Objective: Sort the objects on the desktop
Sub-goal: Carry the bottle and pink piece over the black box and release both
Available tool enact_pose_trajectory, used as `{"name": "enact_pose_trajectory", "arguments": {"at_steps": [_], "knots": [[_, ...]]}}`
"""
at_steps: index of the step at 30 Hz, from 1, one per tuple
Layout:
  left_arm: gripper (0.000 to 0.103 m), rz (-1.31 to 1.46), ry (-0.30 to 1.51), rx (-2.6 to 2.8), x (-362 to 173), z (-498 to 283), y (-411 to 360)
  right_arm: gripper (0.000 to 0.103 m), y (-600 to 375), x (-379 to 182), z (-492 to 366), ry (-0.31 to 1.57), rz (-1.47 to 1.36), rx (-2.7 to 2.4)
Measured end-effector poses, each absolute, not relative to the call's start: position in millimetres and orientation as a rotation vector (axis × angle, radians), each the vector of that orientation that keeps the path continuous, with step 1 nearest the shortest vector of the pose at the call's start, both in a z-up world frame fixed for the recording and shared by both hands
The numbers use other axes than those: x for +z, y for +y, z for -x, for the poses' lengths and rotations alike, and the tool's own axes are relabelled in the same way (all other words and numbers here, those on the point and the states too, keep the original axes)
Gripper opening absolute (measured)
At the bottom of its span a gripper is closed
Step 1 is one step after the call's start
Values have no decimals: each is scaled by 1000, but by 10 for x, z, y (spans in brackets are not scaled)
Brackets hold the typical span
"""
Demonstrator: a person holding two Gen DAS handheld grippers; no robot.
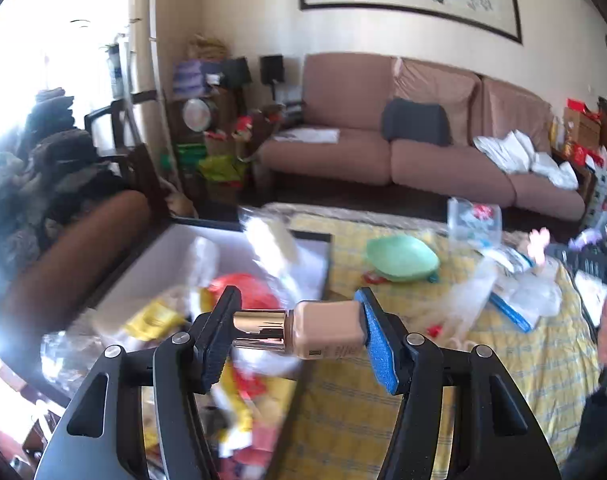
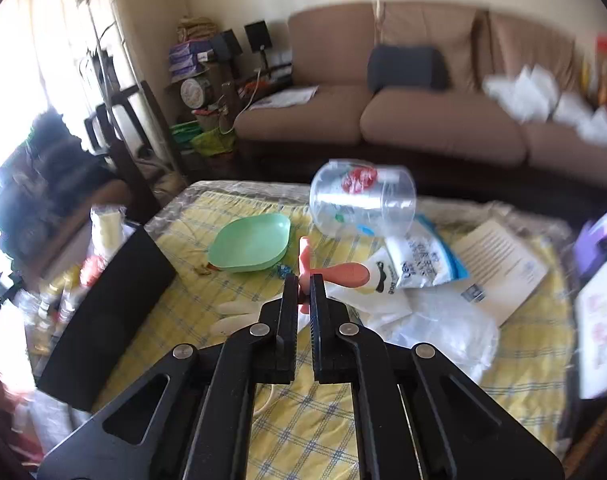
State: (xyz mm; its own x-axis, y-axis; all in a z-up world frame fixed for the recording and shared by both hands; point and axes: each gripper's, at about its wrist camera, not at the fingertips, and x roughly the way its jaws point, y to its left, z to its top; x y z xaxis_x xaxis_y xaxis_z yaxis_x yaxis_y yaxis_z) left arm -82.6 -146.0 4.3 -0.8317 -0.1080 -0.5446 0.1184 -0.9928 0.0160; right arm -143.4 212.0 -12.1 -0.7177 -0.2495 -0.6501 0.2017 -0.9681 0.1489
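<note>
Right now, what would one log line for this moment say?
left tool: shut on foundation bottle, above open box | right tool: shut on pink clip | green dish: on tablecloth

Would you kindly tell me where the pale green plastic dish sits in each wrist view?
Left wrist: pale green plastic dish right of centre, beyond the left gripper.
Right wrist: dish left of centre, beyond the right gripper.
Shared landmark: clear plastic container behind it.

Glossy gold metal cap [image 1: 259,320] (mirror-bright), matt plastic green bowl [image 2: 249,246].
</note>
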Motion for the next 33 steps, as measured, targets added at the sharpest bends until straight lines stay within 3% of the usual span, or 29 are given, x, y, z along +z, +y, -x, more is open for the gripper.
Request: {"name": "enact_pose_trajectory", "arguments": {"at_steps": [7, 10, 16, 21, 28, 33], "knots": [[60, -826, 219, -2852, -3, 686, -2163, 6, 1107, -177, 955, -55, -1041, -2432], [60, -826, 351, -2857, 40, 576, -2436, 6, 716, -13, 816, 49, -974, -2449], [60, -797, 362, -2809, 189, 349, -2851, 6, -104, 453, 623, 168, -844, -2375], [60, -873, 698, -2752, -12, 255, -3466, 6, -771, 696, 596, 108, -782, -2229], [60, -1105, 766, -2664, -486, 512, -3673, 6, -1666, 317, 801, 341, -896, -2244], [61, -1087, 794, -2652, -633, 671, -3673, 6, -2033, 20, 1028, 246, -1029, -2098]]}}
